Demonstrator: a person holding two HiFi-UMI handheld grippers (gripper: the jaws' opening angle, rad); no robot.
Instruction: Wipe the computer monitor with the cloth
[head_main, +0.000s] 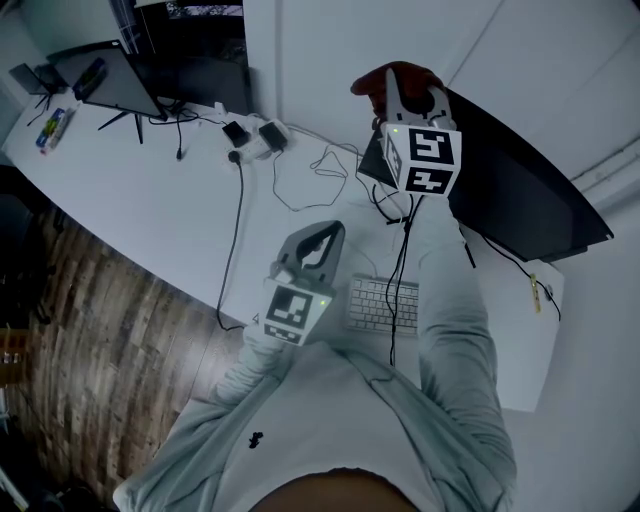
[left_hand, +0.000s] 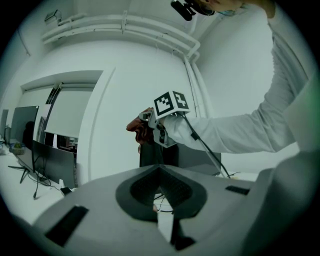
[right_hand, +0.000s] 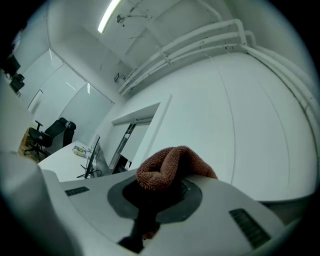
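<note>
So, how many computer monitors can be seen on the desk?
2. One monitor stands at the right end of the desk; a second monitor is at the far left end. The dark shape beside it may be a third.

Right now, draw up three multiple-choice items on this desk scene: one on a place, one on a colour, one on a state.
1. Where does the flat white keyboard lie?
A. on a shelf
B. on the long white desk, before the dark flat monitor
C. on a chair

2. What colour is the nubby cloth in the right gripper?
A. blue
B. reddish-brown
C. yellow

3. How do the left gripper's jaws stand?
A. shut on the cloth
B. wide apart
C. together, empty

Answers:
1 B: the head view shows it on the desk by the monitor.
2 B: the right gripper view shows that colour.
3 C: the left gripper view shows the pads meeting with nothing between.
</note>
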